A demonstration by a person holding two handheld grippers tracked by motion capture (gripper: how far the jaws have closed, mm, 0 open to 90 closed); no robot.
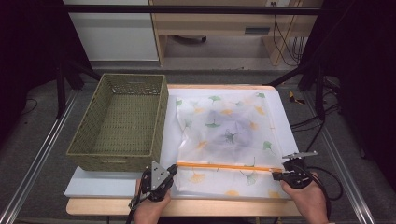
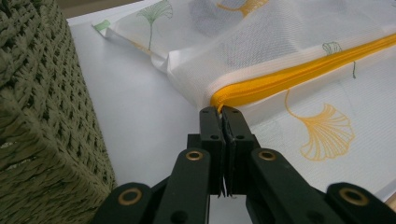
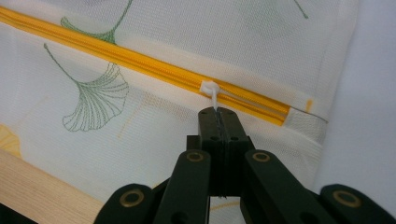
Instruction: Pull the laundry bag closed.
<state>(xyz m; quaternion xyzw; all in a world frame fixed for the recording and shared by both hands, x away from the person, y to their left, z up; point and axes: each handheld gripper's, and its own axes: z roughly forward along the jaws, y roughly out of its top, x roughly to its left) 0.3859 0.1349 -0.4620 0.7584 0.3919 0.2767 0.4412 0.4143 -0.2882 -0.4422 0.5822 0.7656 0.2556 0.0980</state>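
My mesh laundry bag (image 1: 224, 135) lies flat on the tabletop (image 1: 93, 184), just right of the woven basket (image 1: 122, 122). It looks light, limp and slippery. My left tongs (image 2: 221, 111) pinch the yellow zipper's (image 3: 140, 60) end; my right tongs (image 3: 216, 110) pinch its white pull tab (image 3: 211, 91), the surest hold.

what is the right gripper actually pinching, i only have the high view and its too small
Observer: The right gripper is shut on the white zipper pull of the mesh bag.
Operator: where on the zipper is the pull
Observer: Near one end of the orange zipper, just short of its stop.
Operator: and the left one
Observer: The left gripper is shut on the zipper's other end, at the bag's edge beside the woven basket.
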